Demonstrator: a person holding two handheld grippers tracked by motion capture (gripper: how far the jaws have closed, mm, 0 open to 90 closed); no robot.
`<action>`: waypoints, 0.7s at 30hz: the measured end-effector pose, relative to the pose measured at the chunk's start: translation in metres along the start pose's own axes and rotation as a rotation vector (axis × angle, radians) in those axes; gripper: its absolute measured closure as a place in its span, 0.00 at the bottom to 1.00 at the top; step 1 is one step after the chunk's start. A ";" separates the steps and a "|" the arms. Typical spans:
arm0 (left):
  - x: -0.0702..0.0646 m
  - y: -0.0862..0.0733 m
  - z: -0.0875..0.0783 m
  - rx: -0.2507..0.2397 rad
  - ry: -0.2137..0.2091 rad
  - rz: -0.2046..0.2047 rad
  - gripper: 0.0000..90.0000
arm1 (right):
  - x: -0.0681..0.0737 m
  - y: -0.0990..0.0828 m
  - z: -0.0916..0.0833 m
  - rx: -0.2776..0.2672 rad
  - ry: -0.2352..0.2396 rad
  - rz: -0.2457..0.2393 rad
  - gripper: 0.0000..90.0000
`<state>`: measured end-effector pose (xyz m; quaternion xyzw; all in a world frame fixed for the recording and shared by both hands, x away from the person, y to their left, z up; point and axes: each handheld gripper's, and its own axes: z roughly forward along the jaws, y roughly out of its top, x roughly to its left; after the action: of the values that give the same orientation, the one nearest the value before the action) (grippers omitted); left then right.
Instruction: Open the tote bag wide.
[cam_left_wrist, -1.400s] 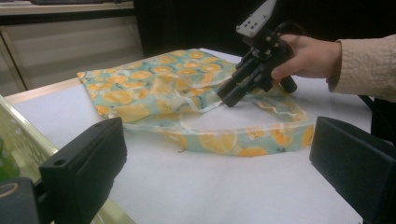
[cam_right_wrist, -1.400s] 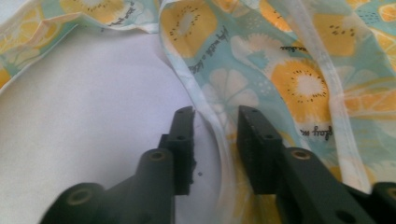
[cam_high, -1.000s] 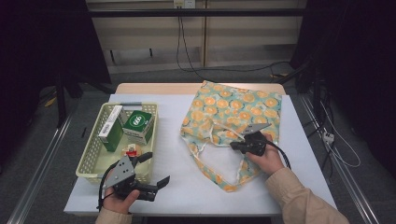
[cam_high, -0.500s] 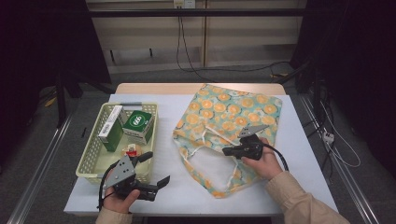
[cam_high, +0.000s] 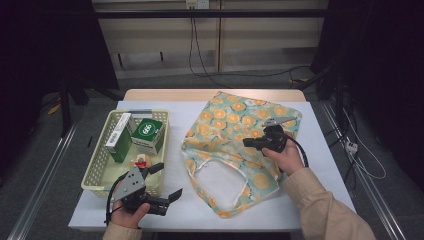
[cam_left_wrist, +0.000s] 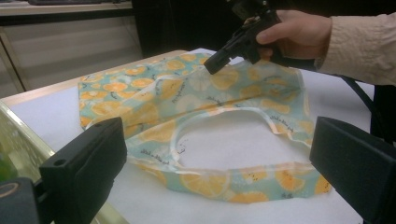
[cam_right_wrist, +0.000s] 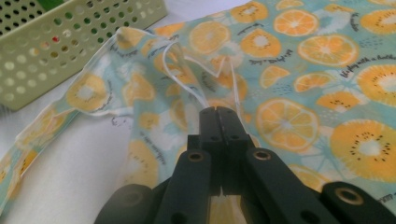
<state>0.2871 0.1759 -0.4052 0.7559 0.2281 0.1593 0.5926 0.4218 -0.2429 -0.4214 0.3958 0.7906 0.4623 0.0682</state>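
Bag handle pinched in right claw

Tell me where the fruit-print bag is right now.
In the high view the bag lies on the table's right half, beside the basket, with the right claw pinching its fabric.

A pale green perforated basket sits on the white table, holding green-and-white boxes; black cables trail across the floor behind.

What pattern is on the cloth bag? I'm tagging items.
Orange and kiwi slices on pale teal, on the cloth bag; clearest in the right gripper view.
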 end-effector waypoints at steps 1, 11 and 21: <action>0.000 0.000 0.000 -0.001 0.001 0.000 0.04 | -0.004 0.000 0.001 0.003 -0.023 0.001 1.00; 0.001 0.000 0.000 -0.002 0.001 0.000 0.04 | -0.032 -0.010 0.015 0.014 -0.119 0.038 1.00; 0.001 -0.001 0.001 0.000 -0.002 0.001 0.04 | -0.038 -0.017 0.019 -0.005 -0.208 -0.012 1.00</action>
<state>0.2879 0.1757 -0.4059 0.7563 0.2271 0.1588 0.5926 0.4470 -0.2605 -0.4553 0.4368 0.7805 0.4200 0.1537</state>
